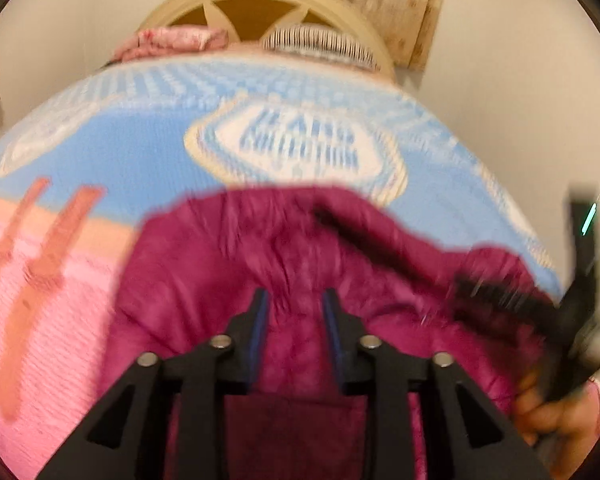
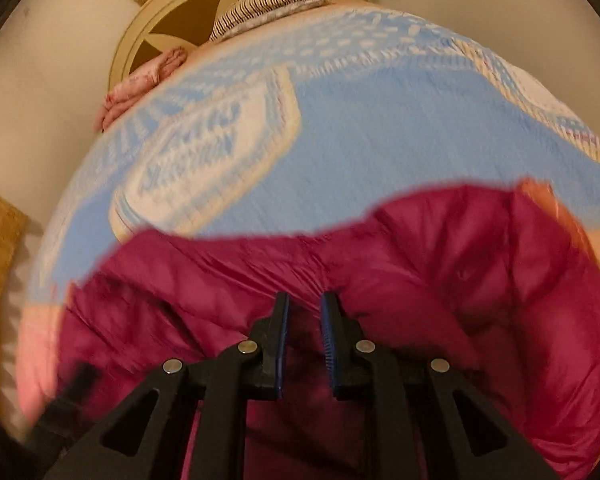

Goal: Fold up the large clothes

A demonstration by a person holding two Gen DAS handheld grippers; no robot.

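While both views blur, left claw grips magenta jacket.

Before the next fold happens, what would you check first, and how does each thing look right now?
1. Left tool has hold of the jacket: cannot tell; the jaws stand apart with fabric between them, blurred.
2. Right tool has hold of the jacket: cannot tell; narrow gap, fabric between the jaws.
3. Jacket lies flat: not ok; it is bunched and wrinkled.
4. Jacket lies on the blanket: ok.
5. Tools apart from each other: ok; the right tool shows at the right edge of the left view, off to the side.
6. Sharp view: not ok; both pictures are blurred.
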